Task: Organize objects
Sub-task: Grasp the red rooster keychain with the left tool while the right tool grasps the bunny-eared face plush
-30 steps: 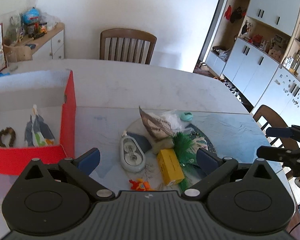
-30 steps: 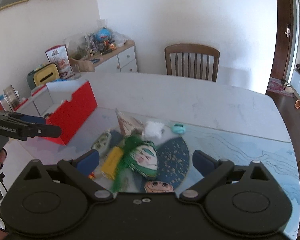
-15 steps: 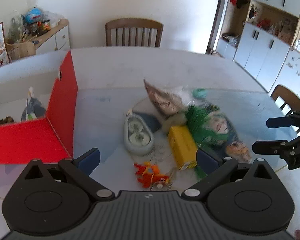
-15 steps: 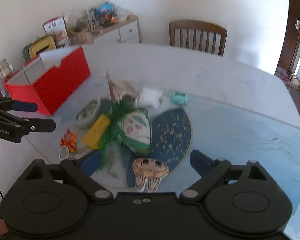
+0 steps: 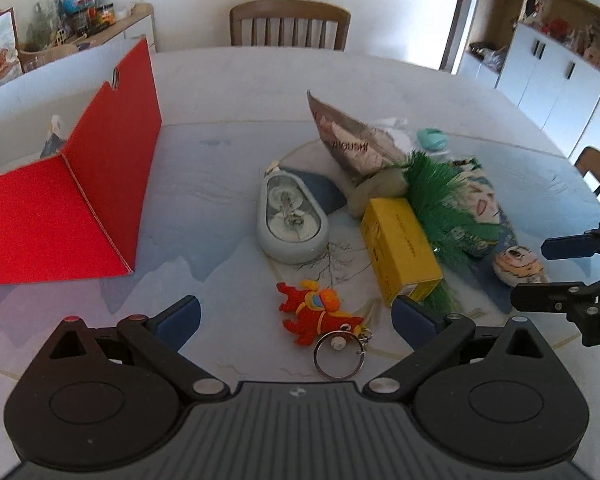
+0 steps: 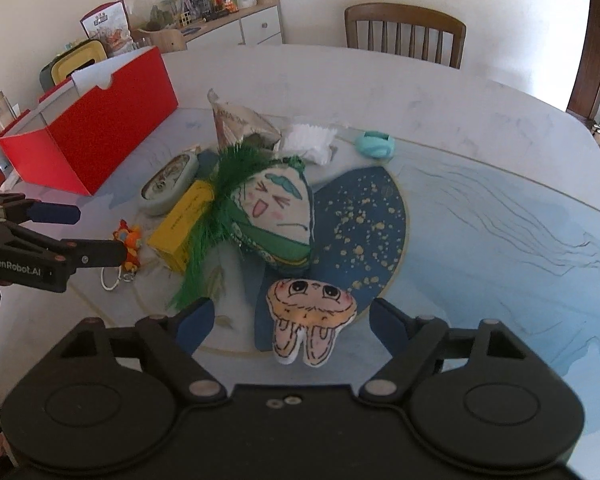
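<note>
Hovering over a cluttered tabletop (image 5: 228, 92), both grippers point down at a pile of small things. Left gripper (image 5: 296, 316): fingers spread, nothing between the pads; the red keychain (image 5: 318, 312) lies on the tabletop right in the gap, its ring (image 5: 338, 354) nearest the camera, not touched by either finger. Yellow box (image 5: 400, 250) sits just beyond the right finger tip, its near corner close to that pad; whether they touch I cannot tell. Grey oval case (image 5: 292, 216) lies farther off, left of the box. Red box (image 5: 80, 200) stands open at far left, apart from the pile.

Right gripper (image 6: 290, 320): fingers spread, jaws have just been closing, pads press on nothing. Bunny plush (image 6: 312, 320) lies in the gap between the two fingers, ears toward the camera, clear of both pads. It rests on the near edge of a blue fan (image 6: 364, 220). Green plush (image 6: 272, 220) lies just beyond the bunny, on the fan's left side, green tassel (image 6: 212, 216) hanging left over the yellow box. Teal item (image 6: 374, 144) and white paper (image 6: 310, 140) lie at the far side of the pile. Left gripper shows at the left edge of this view, above the keychain.
</note>
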Demonstrator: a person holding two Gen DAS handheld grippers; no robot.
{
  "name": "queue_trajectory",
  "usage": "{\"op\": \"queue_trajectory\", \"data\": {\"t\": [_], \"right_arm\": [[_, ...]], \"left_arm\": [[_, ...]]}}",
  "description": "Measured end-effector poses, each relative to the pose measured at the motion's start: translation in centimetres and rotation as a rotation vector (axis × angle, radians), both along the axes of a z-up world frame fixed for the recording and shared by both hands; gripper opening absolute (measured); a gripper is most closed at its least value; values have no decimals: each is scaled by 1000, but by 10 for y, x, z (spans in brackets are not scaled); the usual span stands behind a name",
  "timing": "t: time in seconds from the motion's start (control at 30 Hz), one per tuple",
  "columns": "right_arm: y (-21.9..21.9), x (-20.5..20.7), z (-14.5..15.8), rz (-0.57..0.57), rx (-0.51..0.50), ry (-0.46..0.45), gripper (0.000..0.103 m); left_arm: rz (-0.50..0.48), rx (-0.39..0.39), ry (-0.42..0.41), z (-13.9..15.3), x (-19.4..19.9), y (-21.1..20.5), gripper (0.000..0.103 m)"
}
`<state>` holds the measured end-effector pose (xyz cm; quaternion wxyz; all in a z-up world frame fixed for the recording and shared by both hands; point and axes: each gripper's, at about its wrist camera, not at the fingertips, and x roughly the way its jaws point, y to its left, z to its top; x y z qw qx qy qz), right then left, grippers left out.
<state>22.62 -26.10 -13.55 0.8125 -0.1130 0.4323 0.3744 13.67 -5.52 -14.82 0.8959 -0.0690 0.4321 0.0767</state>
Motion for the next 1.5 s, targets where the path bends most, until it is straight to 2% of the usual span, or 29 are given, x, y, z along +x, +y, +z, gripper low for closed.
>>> {"op": "queue_trajectory", "data": {"t": [0.27,0.33,0.4,0.57,0.73,0.8,1.0,1.27,1.5], "right_arm": [[2,4,-7,-10,-3,15,75],[3,3,-8,-5,-3,15,73],[3,3,-8,-3,-3,10,73],[4,2,-8,-8,-11,5,66],[5,0,-9,-9,-33,-3,54],[5,0,-10,-13,-38,-5,47],[3,-4,-7,-15,-38,-22,42],[-1,-14,5,-30,-15,-33,41],[-3,-27,22,-48,-3,-25,41]], "left_arm": [[-33,15,18,-7,3,-9,102],[-31,3,21,-9,3,-7,98],[-22,-12,32,-10,4,-4,85],[-24,-18,30,-11,3,-2,75],[-79,6,33,-10,6,-13,53],[-90,34,38,-10,7,-17,53],[-97,28,35,-10,6,-15,52],[-106,9,49,-8,5,-9,51],[-109,-41,37,4,-5,-2,51]]}}
